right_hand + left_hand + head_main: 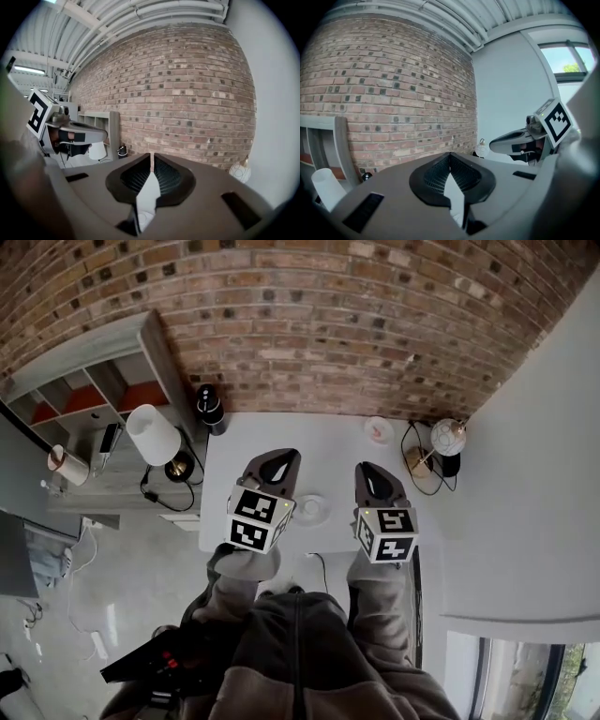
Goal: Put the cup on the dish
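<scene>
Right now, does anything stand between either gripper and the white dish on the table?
Nothing visible does. The dish lies on the bare table between the left gripper and the right gripper, both shut and empty. A small round white thing and a globe lamp sit farther back to the right, off that line.

The left tool (278, 463) and the right tool (373, 474) are held side by side over the near part of a white tabletop (328, 442). Between them a white dish (311, 510) is seen on the tabletop. A small white cup (378, 429) with a reddish mark is set near the brick wall (328, 324), well apart from the dish. A white globe (448, 437) is seen at the far right corner, and a black cylinder (210, 409) by the far left corner.
</scene>
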The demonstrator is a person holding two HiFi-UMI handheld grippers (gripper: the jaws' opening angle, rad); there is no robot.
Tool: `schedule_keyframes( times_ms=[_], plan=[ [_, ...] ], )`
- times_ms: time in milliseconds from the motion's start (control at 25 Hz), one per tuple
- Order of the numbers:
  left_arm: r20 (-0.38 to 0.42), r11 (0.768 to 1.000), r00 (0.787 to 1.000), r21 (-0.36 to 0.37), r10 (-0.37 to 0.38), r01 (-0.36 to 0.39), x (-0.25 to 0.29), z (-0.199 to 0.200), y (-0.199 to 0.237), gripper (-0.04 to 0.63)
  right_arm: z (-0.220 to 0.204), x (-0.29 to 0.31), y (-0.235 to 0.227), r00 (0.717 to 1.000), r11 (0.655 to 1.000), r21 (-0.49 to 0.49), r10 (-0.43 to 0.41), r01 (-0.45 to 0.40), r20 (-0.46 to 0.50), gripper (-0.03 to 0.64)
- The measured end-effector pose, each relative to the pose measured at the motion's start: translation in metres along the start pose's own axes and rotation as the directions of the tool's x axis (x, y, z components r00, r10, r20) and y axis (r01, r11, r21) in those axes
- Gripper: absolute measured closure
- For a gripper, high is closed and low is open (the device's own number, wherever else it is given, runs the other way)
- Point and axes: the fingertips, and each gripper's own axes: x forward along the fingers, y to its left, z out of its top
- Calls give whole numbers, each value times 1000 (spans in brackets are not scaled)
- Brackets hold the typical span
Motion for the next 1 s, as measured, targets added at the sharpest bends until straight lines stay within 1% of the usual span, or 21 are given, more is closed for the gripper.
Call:
schedule_keyframes(
  times_ms=[80,160,280,400,560,600,720,1000],
  plan=[
    [16,1000,1000,25,1,-1,4,16,0,589,22,-1,-3,998,1000,-9,6,-5,58,591],
    [38,999,999,42,-9,7,5,29,-4,589,37,-4,-1,995,1000,-25,13,-11,96,591],
    [60,998,998,53,-27,24,-6,39,-20,589,46,-18,11,994,999,-39,37,-33,105,591],
    [111,997,993,76,-32,24,-10,58,-27,589,65,-23,15,988,998,-50,47,-40,150,591],
    [144,996,989,87,-11,-2,-15,76,-22,589,84,-29,21,979,997,-71,51,-38,198,591],
    [151,996,989,85,-4,-9,-16,79,-19,589,87,-30,22,978,996,-80,54,-38,203,610],
    [170,996,985,82,12,-26,-19,87,-15,589,95,-33,23,974,994,-101,65,-44,217,614],
    [188,994,982,102,20,-40,-18,99,-11,589,112,-36,17,963,996,-92,41,-17,265,614]
  ],
)
